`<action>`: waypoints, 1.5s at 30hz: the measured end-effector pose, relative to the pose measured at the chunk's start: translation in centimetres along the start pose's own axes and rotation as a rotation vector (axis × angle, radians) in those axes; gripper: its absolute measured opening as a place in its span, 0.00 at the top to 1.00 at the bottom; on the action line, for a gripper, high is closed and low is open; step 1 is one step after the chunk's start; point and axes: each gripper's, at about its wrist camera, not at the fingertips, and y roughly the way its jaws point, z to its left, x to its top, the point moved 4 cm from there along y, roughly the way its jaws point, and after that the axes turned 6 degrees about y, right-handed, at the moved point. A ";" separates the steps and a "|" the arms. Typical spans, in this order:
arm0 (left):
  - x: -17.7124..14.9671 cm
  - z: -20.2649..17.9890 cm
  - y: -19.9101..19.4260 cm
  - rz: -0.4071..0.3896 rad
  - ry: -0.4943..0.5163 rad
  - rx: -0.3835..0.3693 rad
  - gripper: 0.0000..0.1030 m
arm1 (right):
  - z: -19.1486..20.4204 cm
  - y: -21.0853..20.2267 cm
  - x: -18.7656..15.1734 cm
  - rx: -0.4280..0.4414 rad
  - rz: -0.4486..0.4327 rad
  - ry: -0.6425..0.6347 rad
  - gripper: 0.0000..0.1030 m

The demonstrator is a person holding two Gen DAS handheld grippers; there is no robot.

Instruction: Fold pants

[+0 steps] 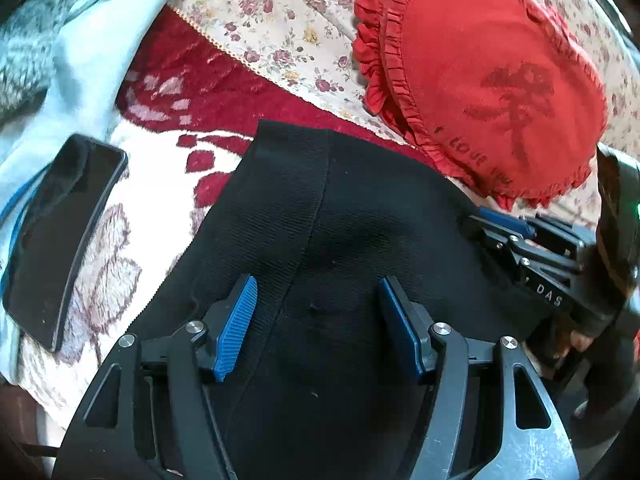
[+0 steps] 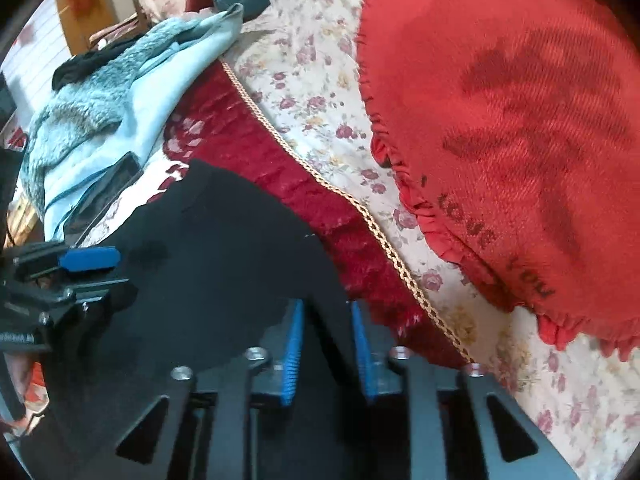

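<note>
The black pants lie folded on a red and white blanket; they also show in the right wrist view. My left gripper is open, its blue pads spread wide just above the black cloth. My right gripper is open with a narrower gap, and the right edge of the pants lies between its blue pads. The right gripper shows in the left wrist view at the pants' right edge. The left gripper shows in the right wrist view over the pants' left side.
A red frilled cushion lies on a floral sheet behind the pants, close to my right gripper. A black phone lies left of the pants on the blanket. A light blue fleece garment is heaped at far left.
</note>
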 end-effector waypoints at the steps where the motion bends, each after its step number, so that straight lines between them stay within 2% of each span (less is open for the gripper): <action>1: -0.1 0.2 -0.2 -0.003 -0.019 -0.018 0.38 | 0.3 -0.6 -0.1 -0.009 -0.019 -0.004 0.87; 2: -0.2 0.6 -0.7 -0.010 -0.051 -0.048 0.38 | 0.4 -1.1 -0.1 -0.013 -0.035 -0.004 0.89; 7: -0.6 1.8 -2.6 -0.037 -0.104 -0.072 0.38 | 2.0 -4.8 -0.7 -0.001 -0.117 0.009 0.93; 13: -0.6 1.7 -5.6 -0.098 -0.149 -0.174 0.38 | 6.5 -9.4 -3.0 0.044 -0.185 -0.006 0.98; 14: -0.6 1.5 -6.2 -0.108 -0.150 -0.193 0.37 | 7.3 -10.1 -3.4 0.050 -0.194 -0.011 0.98; 15: -0.7 1.2 -6.5 -0.109 -0.149 -0.204 0.28 | 8.0 -10.4 -3.7 0.047 -0.196 -0.019 0.98; 16: -0.8 1.0 -6.7 -0.108 -0.158 -0.221 0.24 | 8.5 -10.6 -4.0 0.031 -0.195 -0.029 0.98; 20: -0.8 1.0 -6.3 -0.089 -0.196 -0.231 0.24 | 7.8 -10.8 -3.8 -0.027 -0.224 0.014 0.97; 21: -0.8 1.0 -6.2 -0.090 -0.197 -0.223 0.24 | 7.4 -10.6 -3.6 -0.034 -0.216 0.021 0.90; 22: -0.8 1.1 -6.1 -0.088 -0.195 -0.211 0.24 | 6.7 -10.2 -3.2 -0.054 -0.199 0.026 0.71; 24: -0.6 1.1 -5.6 -0.077 -0.190 -0.203 0.24 | 5.3 -8.8 -2.3 -0.073 -0.163 0.035 0.52; 33: 0.2 1.7 -2.5 -0.035 -0.158 -0.158 0.24 | -0.4 -0.9 1.1 -0.019 0.009 0.028 0.51; 34: 0.2 1.9 -2.2 -0.030 -0.159 -0.157 0.24 | -0.7 -0.2 1.3 -0.004 0.029 0.010 0.51; 36: 0.2 2.3 -1.2 -0.013 -0.161 -0.152 0.24 | -1.0 1.4 1.3 0.096 0.096 -0.008 0.51; 37: 0.2 2.3 -1.0 -0.011 -0.160 -0.150 0.24 | -1.0 1.8 1.3 0.119 0.108 -0.007 0.51; 38: 0.2 2.3 -0.8 -0.010 -0.157 -0.148 0.24 | -0.8 2.0 1.3 0.140 0.106 -0.014 0.52; 39: 0.2 2.3 -0.8 -0.011 -0.153 -0.147 0.24 | -0.6 2.0 1.2 0.145 0.100 -0.024 0.57; 41: 0.2 2.2 -1.0 -0.015 -0.153 -0.150 0.24 | 0.2 1.4 0.9 0.129 0.074 -0.066 0.74; 42: 0.2 2.2 -1.1 -0.017 -0.158 -0.157 0.24 | 0.7 1.0 0.8 0.111 0.059 -0.082 0.88; 45: 0.1 2.7 -2.5 -0.035 -0.208 -0.213 0.24 | 2.2 -1.4 0.3 0.063 0.005 -0.112 0.92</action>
